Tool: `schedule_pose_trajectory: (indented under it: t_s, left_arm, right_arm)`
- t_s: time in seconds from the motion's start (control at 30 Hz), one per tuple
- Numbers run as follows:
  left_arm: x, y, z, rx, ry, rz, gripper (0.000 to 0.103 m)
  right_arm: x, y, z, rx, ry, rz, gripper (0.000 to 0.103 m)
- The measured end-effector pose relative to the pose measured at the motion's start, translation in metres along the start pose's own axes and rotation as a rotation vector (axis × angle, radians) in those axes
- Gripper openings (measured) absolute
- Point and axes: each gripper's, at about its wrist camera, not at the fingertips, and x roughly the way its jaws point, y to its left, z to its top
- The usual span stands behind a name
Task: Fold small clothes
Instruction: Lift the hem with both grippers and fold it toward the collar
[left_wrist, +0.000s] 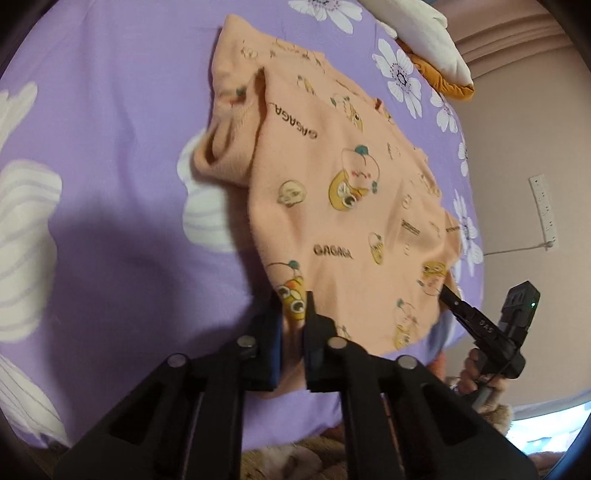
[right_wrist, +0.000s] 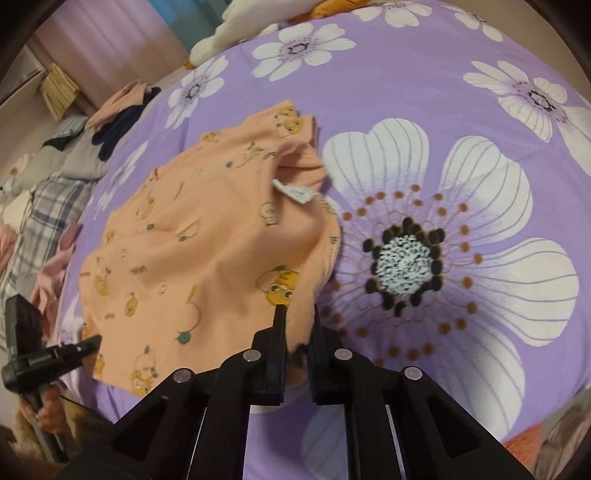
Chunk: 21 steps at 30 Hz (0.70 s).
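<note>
a small peach top (left_wrist: 347, 206) printed with cartoon ducks and the word "gagaga" is spread on a purple bedsheet (left_wrist: 110, 155) with large white flowers. its near hem is gripped at two corners. in the left wrist view the left gripper (left_wrist: 291, 306) is seen pressed together on the hem's left corner, a fold of duck-printed cloth pinched between the black fingers (left_wrist: 314, 325). in the same view the right gripper (left_wrist: 448, 295) is seen at the hem's other corner, its tip touching the cloth, with a hand (left_wrist: 476, 373) on its handle. in the right wrist view the right gripper (right_wrist: 297, 321) is seen clamped on the hem edge, the peach cloth (right_wrist: 207, 251) gathered between its fingers (right_wrist: 279, 332), and the left gripper (right_wrist: 90, 341) is seen at the lower left, its tip against the far corner. a sleeve is folded over the body of the top, and a white tag (right_wrist: 295, 192) is shown near the side seam. a white and orange pile (left_wrist: 436, 48) is seen at the bed's far edge, and more clothes (right_wrist: 122, 107) and a plaid cloth (right_wrist: 48, 206) are lying along one side of the bed.
</note>
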Motion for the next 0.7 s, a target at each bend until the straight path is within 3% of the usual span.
schedule_pose_trajectory:
  t_s: [0.1, 0.37, 0.6, 0.7]
  left_arm:
    - [-0.011, -0.013, -0.007, 0.059, -0.029, 0.038, 0.005]
    - [-0.072, -0.064, -0.025, 0.21, -0.114, -0.07, 0.004]
    - [-0.121, -0.075, -0.035, 0.236, -0.17, -0.168, 0.004]
    - [-0.133, -0.068, -0.044, 0.224, -0.148, -0.126, 0.004]
  right_arm:
    - [-0.017, 0.002, -0.001, 0.017, -0.033, 0.055, 0.01]
    - [-0.105, 0.019, 0.001, 0.0, -0.242, 0.195, 0.009]
    - [-0.158, 0.037, -0.01, -0.026, -0.352, 0.275, 0.009]
    - [-0.172, 0.039, -0.019, -0.029, -0.372, 0.267, 0.009]
